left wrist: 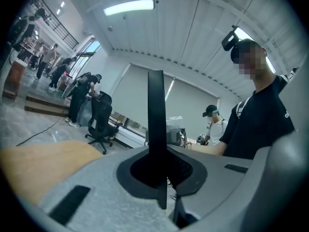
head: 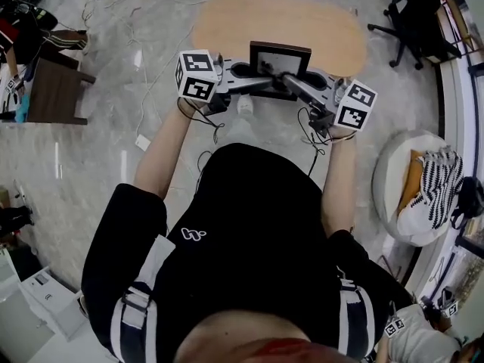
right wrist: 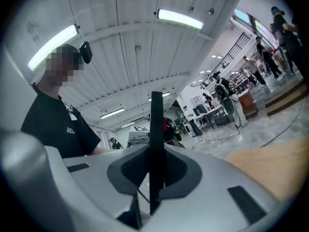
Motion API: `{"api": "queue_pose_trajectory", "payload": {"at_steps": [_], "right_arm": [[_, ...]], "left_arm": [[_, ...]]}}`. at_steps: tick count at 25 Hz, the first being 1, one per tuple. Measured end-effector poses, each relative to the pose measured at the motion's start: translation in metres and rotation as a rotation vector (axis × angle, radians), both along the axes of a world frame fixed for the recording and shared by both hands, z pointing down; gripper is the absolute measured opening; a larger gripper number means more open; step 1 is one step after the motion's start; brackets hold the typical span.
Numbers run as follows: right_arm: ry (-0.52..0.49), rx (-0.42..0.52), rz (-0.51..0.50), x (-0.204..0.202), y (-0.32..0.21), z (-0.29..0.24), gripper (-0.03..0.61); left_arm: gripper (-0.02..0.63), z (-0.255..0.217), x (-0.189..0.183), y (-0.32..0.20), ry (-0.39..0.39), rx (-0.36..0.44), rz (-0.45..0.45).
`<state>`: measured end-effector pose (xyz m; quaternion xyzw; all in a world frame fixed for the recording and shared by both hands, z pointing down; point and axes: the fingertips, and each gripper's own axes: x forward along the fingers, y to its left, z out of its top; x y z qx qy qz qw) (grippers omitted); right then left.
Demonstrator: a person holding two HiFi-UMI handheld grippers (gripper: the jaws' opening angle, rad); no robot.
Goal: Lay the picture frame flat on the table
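Picture frame (head: 280,54) upright at wooden table (head: 227,21), marble floor (head: 144,29) around

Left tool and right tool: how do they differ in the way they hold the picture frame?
The left tool grips the picture frame from its left side, the right tool from its right side. In the head view the left tool lies almost level, while the right tool slants up from the lower right. Both are shut on an edge of the picture frame, which each gripper view shows edge-on as a thin dark strip.
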<state>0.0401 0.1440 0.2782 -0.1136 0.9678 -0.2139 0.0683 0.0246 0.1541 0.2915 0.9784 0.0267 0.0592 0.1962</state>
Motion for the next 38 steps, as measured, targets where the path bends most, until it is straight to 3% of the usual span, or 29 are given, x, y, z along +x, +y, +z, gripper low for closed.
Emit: {"api": "queue_pose_trajectory", "payload": {"at_steps": [7, 14, 18, 24, 30, 38], "right_arm": [[0.002, -0.054, 0.004, -0.003, -0.126, 0.027, 0.045], [-0.059, -0.199, 0.05, -0.025, -0.28, 0.047, 0.046], [-0.045, -0.28, 0.075, -0.021, -0.305, 0.071, 0.046], [-0.001, -0.455, 0.097, -0.015, -0.318, 0.13, 0.046], [0.022, -0.669, 0.072, 0.017, -0.357, 0.214, 0.046], [0.03, -0.835, 0.014, 0.001, -0.376, 0.349, 0.046]], "left_arm": [[0.018, 0.023, -0.005, -0.126, -0.012, -0.075, -0.01], [0.018, 0.042, -0.029, -0.281, -0.078, -0.196, -0.016], [0.018, 0.064, -0.025, -0.306, -0.075, -0.267, -0.003], [0.018, 0.123, -0.019, -0.317, -0.062, -0.444, -0.036], [0.026, 0.206, 0.014, -0.355, -0.077, -0.695, -0.113], [0.034, 0.338, -0.003, -0.371, -0.107, -0.863, -0.213]]}}
